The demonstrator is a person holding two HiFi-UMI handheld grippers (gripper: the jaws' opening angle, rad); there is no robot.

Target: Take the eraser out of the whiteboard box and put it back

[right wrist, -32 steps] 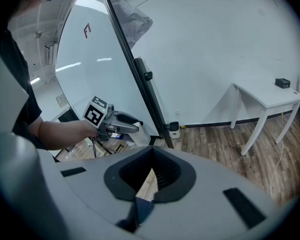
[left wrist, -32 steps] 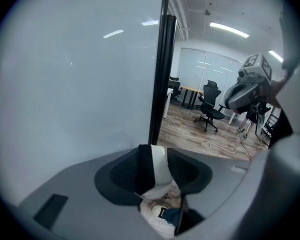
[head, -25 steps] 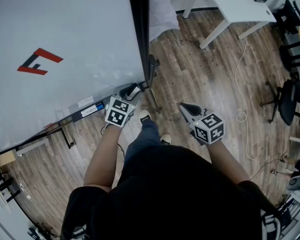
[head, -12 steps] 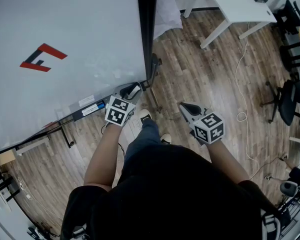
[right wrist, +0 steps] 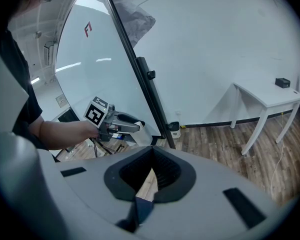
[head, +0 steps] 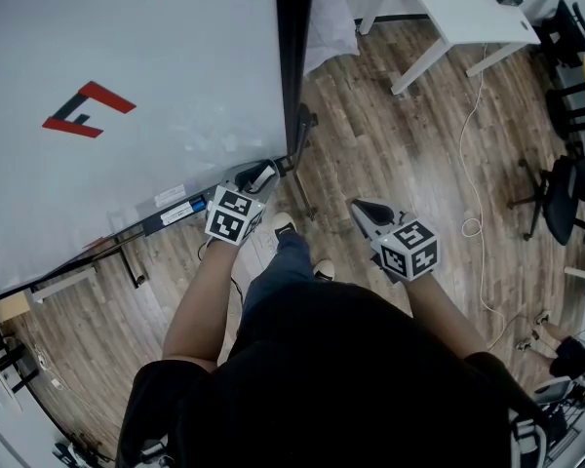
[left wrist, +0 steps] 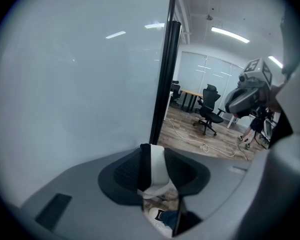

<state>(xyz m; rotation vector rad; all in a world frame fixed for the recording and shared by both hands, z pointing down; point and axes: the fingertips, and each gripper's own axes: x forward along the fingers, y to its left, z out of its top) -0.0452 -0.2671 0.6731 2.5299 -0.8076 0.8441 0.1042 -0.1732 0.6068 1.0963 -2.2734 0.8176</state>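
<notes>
Close before us, above the brown wood-plank floor (head: 390, 144), our right gripper (head: 357, 207) hangs with jaws pressed together on nothing, while our left gripper (head: 261, 174) clamps the white-and-black slab eraser (left wrist: 155, 170) just beside the large white whiteboard's (head: 127, 86) lower right corner.

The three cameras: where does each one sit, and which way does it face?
Head view: on the person's head, looking steeply down at the whiteboard and floor; shows the torso, left gripper and right gripper.
Left gripper view: on the left gripper, facing along the whiteboard toward an office chair; its jaws grip the eraser.
Right gripper view: on the right gripper, facing the whiteboard; jaws together, empty.
Shared: each gripper view shows the other gripper.
</notes>
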